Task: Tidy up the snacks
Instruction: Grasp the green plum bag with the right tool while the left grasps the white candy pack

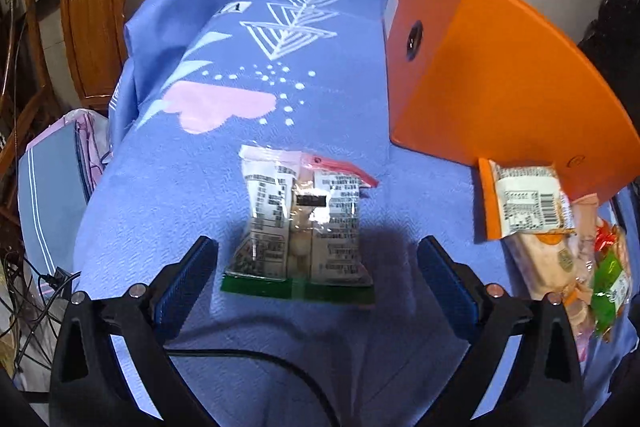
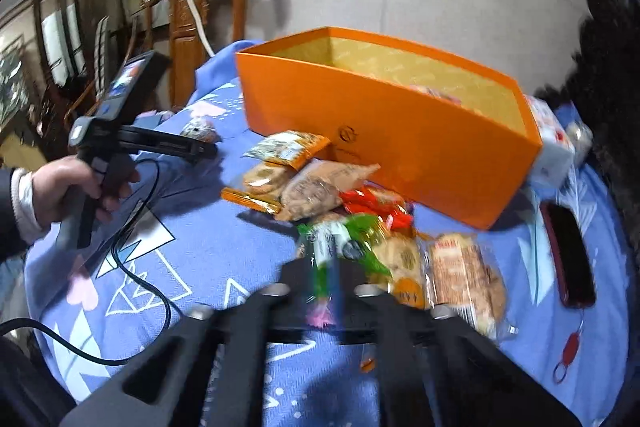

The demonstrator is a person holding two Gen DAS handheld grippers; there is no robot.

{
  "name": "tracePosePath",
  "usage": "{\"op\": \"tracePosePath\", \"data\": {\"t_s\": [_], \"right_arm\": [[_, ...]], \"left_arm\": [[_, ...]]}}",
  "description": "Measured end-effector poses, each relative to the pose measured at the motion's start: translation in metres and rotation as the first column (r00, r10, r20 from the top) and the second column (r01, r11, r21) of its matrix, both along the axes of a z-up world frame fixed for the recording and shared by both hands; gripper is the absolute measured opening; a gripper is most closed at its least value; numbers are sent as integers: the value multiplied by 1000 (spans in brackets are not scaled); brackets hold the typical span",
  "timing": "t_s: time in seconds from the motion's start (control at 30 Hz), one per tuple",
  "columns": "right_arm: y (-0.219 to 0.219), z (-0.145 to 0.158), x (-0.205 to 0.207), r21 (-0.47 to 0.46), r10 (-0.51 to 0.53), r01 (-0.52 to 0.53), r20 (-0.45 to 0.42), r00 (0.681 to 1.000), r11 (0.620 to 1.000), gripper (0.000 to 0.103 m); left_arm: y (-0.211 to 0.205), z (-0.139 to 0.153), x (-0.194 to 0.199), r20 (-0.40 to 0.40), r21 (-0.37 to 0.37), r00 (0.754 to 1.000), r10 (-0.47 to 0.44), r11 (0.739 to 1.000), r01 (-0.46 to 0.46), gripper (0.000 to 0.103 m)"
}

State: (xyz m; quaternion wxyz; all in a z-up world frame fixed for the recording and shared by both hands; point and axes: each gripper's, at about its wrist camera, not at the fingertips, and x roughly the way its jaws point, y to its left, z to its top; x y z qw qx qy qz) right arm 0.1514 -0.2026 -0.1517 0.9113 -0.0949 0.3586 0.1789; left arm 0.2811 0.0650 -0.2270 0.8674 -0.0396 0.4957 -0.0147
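A clear snack packet [image 1: 302, 227] with a green bottom edge and a pink top lies on the blue cloth, between the open fingers of my left gripper [image 1: 318, 255] and just ahead of them. My right gripper [image 2: 324, 267] is shut on a green-wrapped snack [image 2: 336, 247], held above the cloth. An open orange box [image 2: 392, 119] stands behind a pile of snack packets [image 2: 316, 187]; its outer wall shows in the left wrist view [image 1: 500, 75]. The left gripper also shows at the left of the right wrist view [image 2: 200, 149], held by a hand.
A blue patterned cloth [image 1: 200, 187] covers the table. A dark red phone [image 2: 568, 259] lies at the right. A white packet [image 2: 552, 143] sits behind the box. Carved wooden chairs [image 2: 208, 11] stand beyond the table. A black cable [image 2: 132, 267] trails across the cloth.
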Motion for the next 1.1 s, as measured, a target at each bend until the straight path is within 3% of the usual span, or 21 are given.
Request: {"op": "tracePosePath", "data": {"t_s": [0.03, 0.07, 0.1, 0.23, 0.3, 0.33, 0.37, 0.4, 0.47, 0.5, 0.6, 0.77, 1.1], "right_arm": [[3, 2, -3, -33, -2, 4, 41, 999, 999, 66], [7, 5, -7, -76, -1, 9, 108, 994, 997, 74], [12, 6, -9, -112, 15, 1, 146, 989, 994, 74], [26, -12, 14, -225, 60, -48, 49, 997, 973, 71], [28, -25, 21, -243, 71, -72, -10, 997, 967, 40], [29, -27, 21, -251, 67, -67, -9, 998, 966, 39], [29, -25, 19, -244, 67, -65, -1, 998, 968, 37], [29, -23, 17, -238, 59, -58, -2, 998, 970, 36], [26, -14, 10, -204, 30, -25, 22, 999, 979, 36], [23, -9, 6, -176, 18, -12, 32, 999, 984, 36], [14, 7, -6, -73, -33, 36, 49, 998, 997, 36], [6, 15, -19, 12, -72, 72, 53, 996, 997, 36], [3, 24, -37, 71, -103, 98, 69, 992, 993, 35]], "left_arm": [[-2, -1, 0, 3, 17, 1000, -11, 1000, 11, 99], [-4, -2, 1, 3, 27, 1000, -17, 999, 17, 99], [-5, -3, 2, 5, 40, 1000, -23, 999, 23, 99], [-8, -6, 4, 24, 76, 999, -42, 996, 40, 99], [-10, -7, 4, 39, 85, 998, -49, 995, 45, 99], [-10, -7, 3, 46, 86, 998, -50, 995, 46, 99], [-10, -6, 2, 59, 91, 997, -55, 995, 49, 94], [-10, -4, 0, 79, 91, 995, -64, 994, 56, 77], [-9, 0, -4, 97, 80, 992, -85, 994, 77, 55], [-10, 2, -7, 101, 58, 991, -93, 994, 88, 51], [-9, 7, -16, 135, 10, 985, -111, 994, 110, 46], [-18, 17, -36, 176, -31, 974, -145, 988, 153, 44], [-27, 51, -79, 255, -108, 952, -167, 974, 200, 44]]}}
